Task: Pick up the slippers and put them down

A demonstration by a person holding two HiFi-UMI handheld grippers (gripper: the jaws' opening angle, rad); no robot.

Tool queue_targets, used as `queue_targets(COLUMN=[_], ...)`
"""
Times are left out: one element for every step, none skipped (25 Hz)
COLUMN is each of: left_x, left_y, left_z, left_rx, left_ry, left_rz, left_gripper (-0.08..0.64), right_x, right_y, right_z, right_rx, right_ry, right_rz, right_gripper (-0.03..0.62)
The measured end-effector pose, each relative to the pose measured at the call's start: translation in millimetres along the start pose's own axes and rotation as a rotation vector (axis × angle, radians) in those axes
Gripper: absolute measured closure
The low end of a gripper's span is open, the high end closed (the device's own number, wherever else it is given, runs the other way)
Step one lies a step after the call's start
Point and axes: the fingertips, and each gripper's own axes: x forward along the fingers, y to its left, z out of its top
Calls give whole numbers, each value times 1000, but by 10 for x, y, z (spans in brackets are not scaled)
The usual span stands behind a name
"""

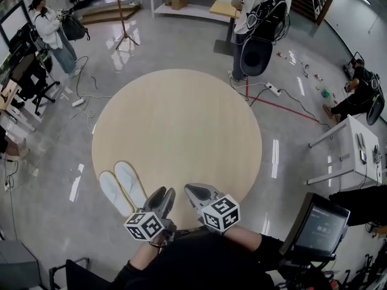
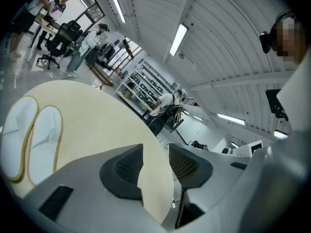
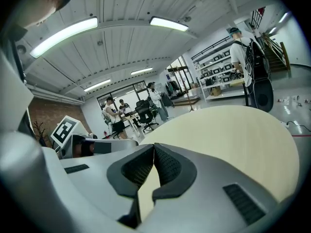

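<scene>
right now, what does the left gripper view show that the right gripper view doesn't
Only the left gripper view: the two white slippers lying side by side at that view's left, and the left gripper with jaws apart, nothing between them. Only the right gripper view: the right gripper, jaws together and empty. Both: the round beige table and people in the room beyond.
</scene>
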Motion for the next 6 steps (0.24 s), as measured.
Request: queue_targets(left_x=[-7,2,22,46,70,94], left_y=[-15,-55,-114,-179,-246,-312], left_z=[9,5,-13,-40,-72,-105], left_rx=[3,6,11,16,21,26], left_ry=[-2,-3,-2,1,5,9], left_rz=[-2,-5,-7,-9,-10,-11], left_gripper=[377,377,377,377,377,377], right_x=[-7,-41,-95,-159,-227,-296], right_y=[6,-7,-34,-68,-104,-140], right_z=[8,18,23,23,19,13], right_rx=[0,1,4,8,13,19], right_ry=[-1,-2,-3,-4,-5,-6], right_rz=[1,1,0,-3,-5,-9], right_gripper=[577,577,577,577,577,577])
